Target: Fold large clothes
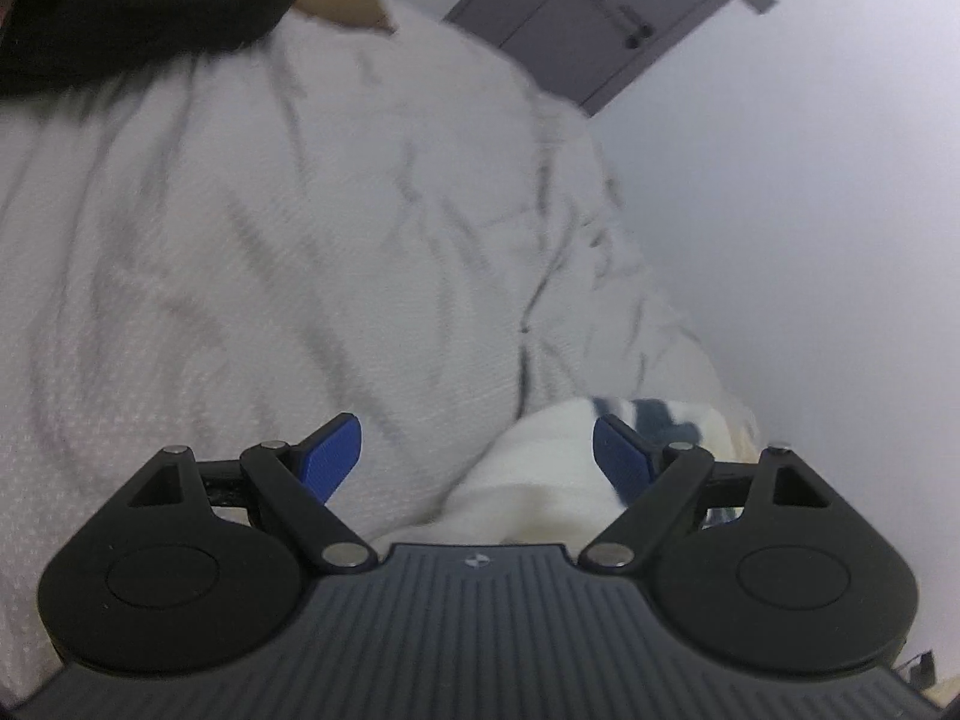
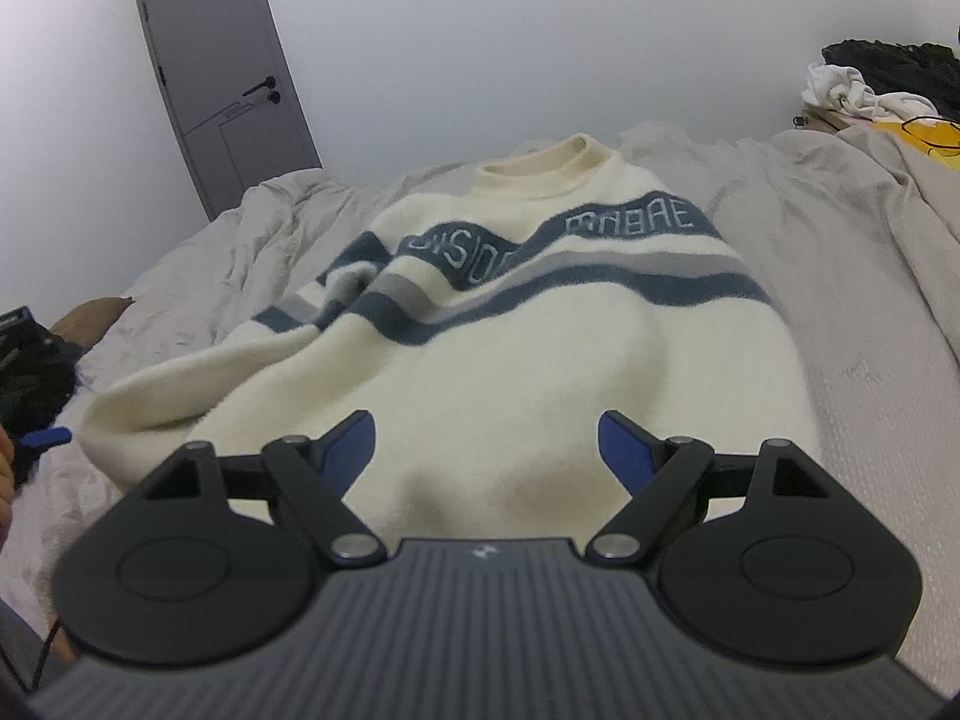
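Note:
A cream sweater (image 2: 540,348) with blue and grey wavy stripes and lettering lies face up on a grey bedsheet (image 2: 840,312), collar away from me. Its left sleeve is folded inward across the body. My right gripper (image 2: 487,450) hangs open over the lower hem, blue pads apart with only fabric below them. In the left wrist view my left gripper (image 1: 477,453) is open too, above the sheet, and a cream edge of the sweater (image 1: 540,480) shows by its right pad. The left gripper's blue tip (image 2: 45,437) shows at the far left of the right wrist view.
A grey door (image 2: 222,78) stands in the white wall behind the bed. A pile of black and white clothes (image 2: 876,84) and something yellow lie at the back right. A black garment (image 1: 132,6) rests on the sheet at the upper left of the left wrist view.

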Motion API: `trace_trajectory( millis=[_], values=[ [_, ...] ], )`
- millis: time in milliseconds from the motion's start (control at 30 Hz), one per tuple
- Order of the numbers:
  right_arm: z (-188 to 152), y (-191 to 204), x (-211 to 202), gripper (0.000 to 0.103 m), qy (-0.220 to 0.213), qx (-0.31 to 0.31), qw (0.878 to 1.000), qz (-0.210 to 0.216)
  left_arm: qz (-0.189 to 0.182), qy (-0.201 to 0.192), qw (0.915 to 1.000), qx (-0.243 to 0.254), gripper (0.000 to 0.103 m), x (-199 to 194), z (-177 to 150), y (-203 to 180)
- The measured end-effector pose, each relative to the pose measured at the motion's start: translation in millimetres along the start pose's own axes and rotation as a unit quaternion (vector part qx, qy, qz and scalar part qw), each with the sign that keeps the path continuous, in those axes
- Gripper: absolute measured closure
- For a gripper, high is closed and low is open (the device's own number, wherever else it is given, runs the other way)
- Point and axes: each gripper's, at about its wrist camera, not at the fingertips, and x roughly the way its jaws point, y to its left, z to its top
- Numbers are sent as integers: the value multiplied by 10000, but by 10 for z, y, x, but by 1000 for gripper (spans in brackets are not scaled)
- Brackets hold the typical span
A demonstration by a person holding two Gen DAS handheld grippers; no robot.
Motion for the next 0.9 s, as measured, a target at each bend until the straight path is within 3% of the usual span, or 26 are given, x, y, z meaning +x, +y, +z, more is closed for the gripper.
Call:
trace_trajectory(
  millis=[100,267,367,433,467,533,733,833,900],
  values=[
    [-10,-10,43,20,74,-15,10000,-35,27,325,9993,-162,16,133,-22,70],
    [-40,-24,87,20,187,-45,9998,-71,-243,757,9967,-141,19,273,-154,31],
    [-50,-12,105,20,212,-74,9997,-100,-138,877,9960,36,37,333,-252,1],
    [-52,-11,110,20,222,-79,9997,-104,-45,998,9949,115,65,388,-292,-8],
    [-54,-10,109,20,225,-87,9997,-107,8,1017,9947,160,73,408,-306,-14],
    [-52,-6,107,20,230,-108,9996,-115,52,943,9951,277,81,402,-310,-32],
    [-41,-31,102,20,200,-96,9997,-125,-260,395,9916,1202,84,196,-383,-330],
    [-33,-41,97,20,179,-78,9997,-131,-616,-3,9794,1924,84,13,-506,-567],
    [-30,-45,87,20,160,-70,9997,-141,-840,-138,9643,2507,84,-92,-647,-733]
  ],
)
